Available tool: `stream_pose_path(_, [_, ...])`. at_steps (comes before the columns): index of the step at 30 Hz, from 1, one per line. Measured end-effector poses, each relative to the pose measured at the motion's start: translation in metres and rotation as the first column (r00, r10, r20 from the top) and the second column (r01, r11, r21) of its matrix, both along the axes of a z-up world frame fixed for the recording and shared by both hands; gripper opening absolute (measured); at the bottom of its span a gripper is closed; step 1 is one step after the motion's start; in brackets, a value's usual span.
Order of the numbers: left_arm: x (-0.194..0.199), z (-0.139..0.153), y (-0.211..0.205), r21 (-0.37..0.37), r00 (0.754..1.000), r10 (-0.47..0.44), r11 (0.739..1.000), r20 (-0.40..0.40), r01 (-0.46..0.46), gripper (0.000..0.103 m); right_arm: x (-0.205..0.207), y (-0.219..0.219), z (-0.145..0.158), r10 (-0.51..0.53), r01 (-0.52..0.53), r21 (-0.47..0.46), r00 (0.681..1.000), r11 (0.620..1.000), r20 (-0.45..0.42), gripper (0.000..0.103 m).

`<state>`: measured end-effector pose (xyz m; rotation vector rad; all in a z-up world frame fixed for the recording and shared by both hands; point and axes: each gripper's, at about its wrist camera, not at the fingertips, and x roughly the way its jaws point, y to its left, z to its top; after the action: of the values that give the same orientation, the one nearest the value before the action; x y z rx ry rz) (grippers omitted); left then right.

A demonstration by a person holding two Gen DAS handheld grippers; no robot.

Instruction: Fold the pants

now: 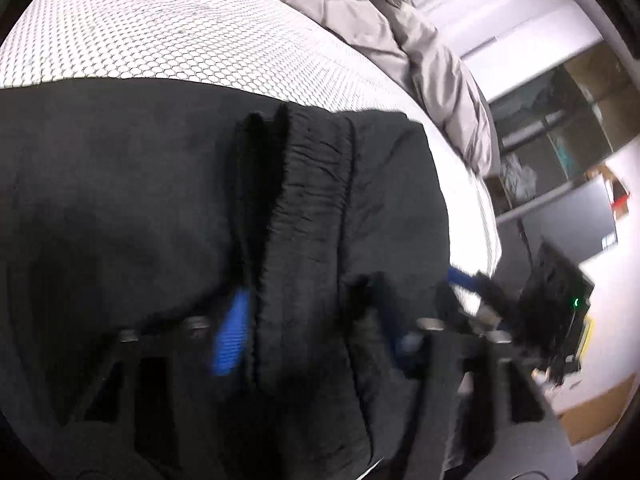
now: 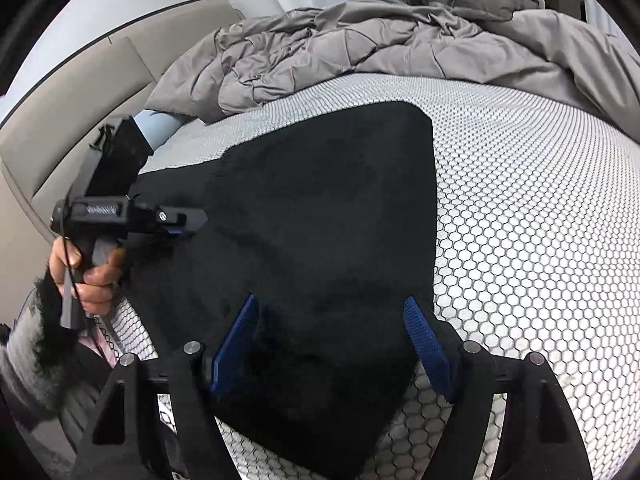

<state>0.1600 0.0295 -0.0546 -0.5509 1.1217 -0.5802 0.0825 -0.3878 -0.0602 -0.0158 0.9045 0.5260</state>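
bed (image 2: 520, 184) with white honeycomb cover, grey duvet (image 2: 360, 48) bunched at 12 o'clock, black pants (image 2: 320, 208) flat mid-bed, right gripper (image 2: 332, 344) jaws apart astride pants edge at 6 o'clock, left gripper (image 1: 308, 340) clamped on pants waistband fold at 9 o'clock, hand (image 2: 96, 276) on handle

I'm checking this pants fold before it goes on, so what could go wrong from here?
1. The left claw straddles the bunched waistband, thick and layered, so it may pinch only some layers.
2. The right claw stands open around the pants without pinching them, so lifting now may leave that end behind.
3. The pants reach the mattress edge near the hand, where a tug could slide them off.
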Motion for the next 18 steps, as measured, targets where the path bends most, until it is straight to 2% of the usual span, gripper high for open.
stream_pose_path(3, [0.000, 0.004, -0.002, 0.017, 0.998, 0.048, 0.999, 0.051, -0.049, 0.022, 0.007, 0.005, -0.001, -0.006, 0.006, 0.005, 1.000, 1.000, -0.004, 0.077])
stream_pose_path(5, [-0.007, 0.017, -0.003, 0.033, 0.994, 0.056, 0.998, 0.098, -0.060, 0.016, 0.007, 0.006, -0.001, -0.013, 0.013, 0.004, 1.000, 1.000, -0.006, 0.077])
stream_pose_path(9, [-0.025, 0.058, 0.021, 0.035, 0.971, 0.131, 0.989, 0.201, -0.141, 0.007, 0.014, 0.015, 0.001, -0.041, 0.041, 0.011, 0.999, 0.999, -0.011, 0.077])
stream_pose_path(12, [-0.037, 0.083, 0.056, 0.030, 0.946, 0.192, 0.978, 0.261, -0.206, 0.007, 0.024, 0.033, 0.006, -0.042, 0.042, 0.012, 0.999, 0.999, -0.008, 0.077])
stream_pose_path(14, [-0.040, 0.087, 0.074, 0.061, 0.934, 0.220, 0.967, 0.281, -0.246, 0.005, 0.032, 0.049, 0.004, -0.025, 0.025, 0.009, 0.999, 1.000, -0.021, 0.078])
stream_pose_path(15, [-0.042, 0.085, 0.087, 0.084, 0.927, 0.255, 0.954, 0.276, -0.288, 0.002, 0.035, 0.055, 0.001, -0.018, 0.018, 0.000, 0.999, 1.000, -0.033, 0.078])
stream_pose_path(16, [-0.046, 0.082, 0.100, 0.142, 0.915, 0.285, 0.932, 0.286, -0.335, 0.002, 0.037, 0.061, -0.003, -0.012, 0.011, -0.009, 0.999, 1.000, -0.045, 0.078])
stream_pose_path(17, [-0.046, 0.076, 0.106, 0.195, 0.916, 0.286, 0.918, 0.283, -0.347, 0.002, 0.039, 0.066, -0.006, -0.014, 0.013, -0.021, 0.998, 1.000, -0.053, 0.078])
stream_pose_path(18, [-0.044, 0.068, 0.110, 0.222, 0.925, 0.281, 0.914, 0.257, -0.340, 0.002, 0.039, 0.069, -0.008, -0.021, 0.018, -0.041, 0.998, 0.999, -0.054, 0.078])
